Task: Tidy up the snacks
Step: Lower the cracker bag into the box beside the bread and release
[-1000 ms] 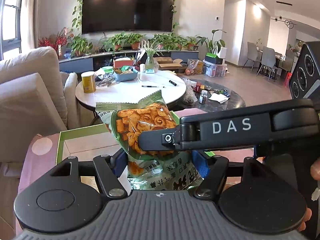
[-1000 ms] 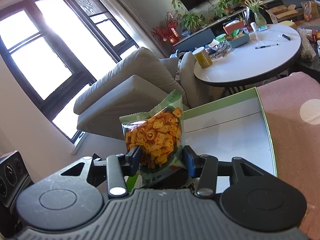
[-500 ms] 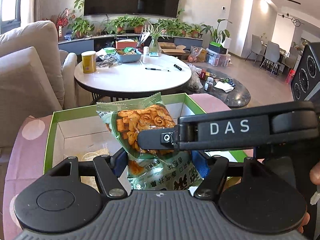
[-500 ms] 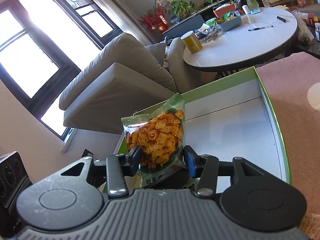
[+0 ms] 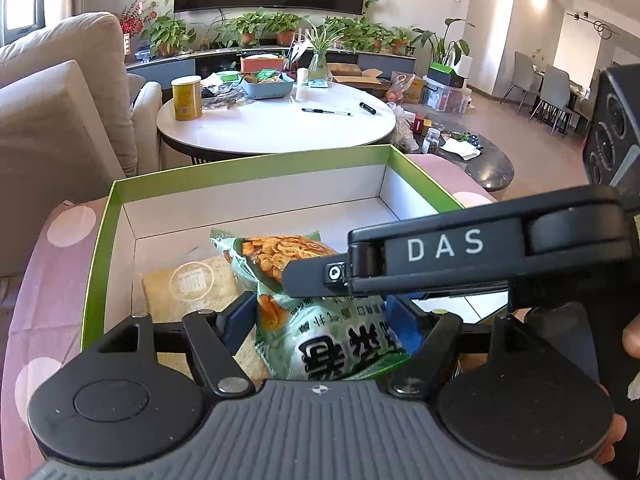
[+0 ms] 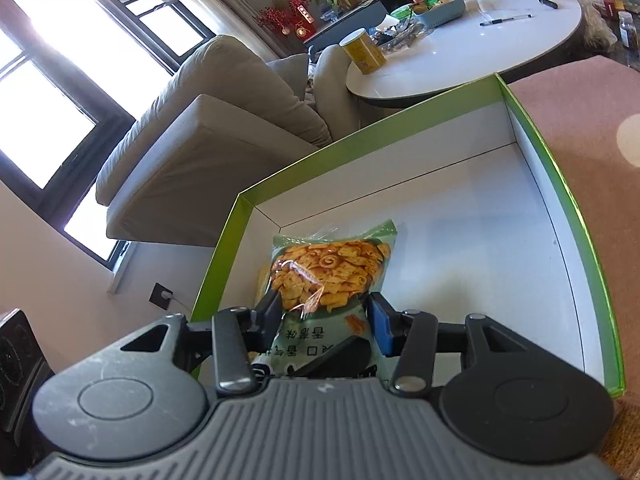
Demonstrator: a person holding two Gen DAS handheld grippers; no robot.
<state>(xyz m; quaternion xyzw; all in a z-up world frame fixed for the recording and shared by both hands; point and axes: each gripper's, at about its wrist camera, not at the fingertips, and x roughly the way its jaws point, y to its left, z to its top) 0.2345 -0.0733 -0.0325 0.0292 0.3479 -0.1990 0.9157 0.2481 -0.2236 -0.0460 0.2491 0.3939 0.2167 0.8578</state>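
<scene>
One snack bag (image 6: 332, 268), green film with a clear window showing orange crisps, lies between the fingers of both hand-held grippers; it appears to be the same bag in both wrist views. It sits low inside the green-rimmed box (image 5: 256, 176), towards the near left corner. Its lower part rests on a pale flat cracker packet (image 5: 188, 288) already lying on the box floor. The box stands on a pink dotted cloth (image 5: 52, 280).

Left gripper (image 5: 324, 316): its jaws have just been opening. The bag lies between them, but the pads look released and not pressing.

Right gripper (image 6: 326, 312): it is clenched on the bag's lower half, a pad on each side edge. In the left wrist view, one of its fingers crosses over the front of the bag.

Handling, as judged:
- **Weight and feel:** the bag is light and puffed with air. The film is soft, crinkly and fairly slippery, so it gives under the pads and does not hold a shape.
- **Contents:** the crisps are brittle, and a hard squeeze across the window would crush them.
- **Where to grip:** the safer places are the flat crimped seal at the far end or the side edges, held with modest pressure.
- **Letting go:** once released, the bag should settle flat and may slide off the packet beneath it.
</scene>
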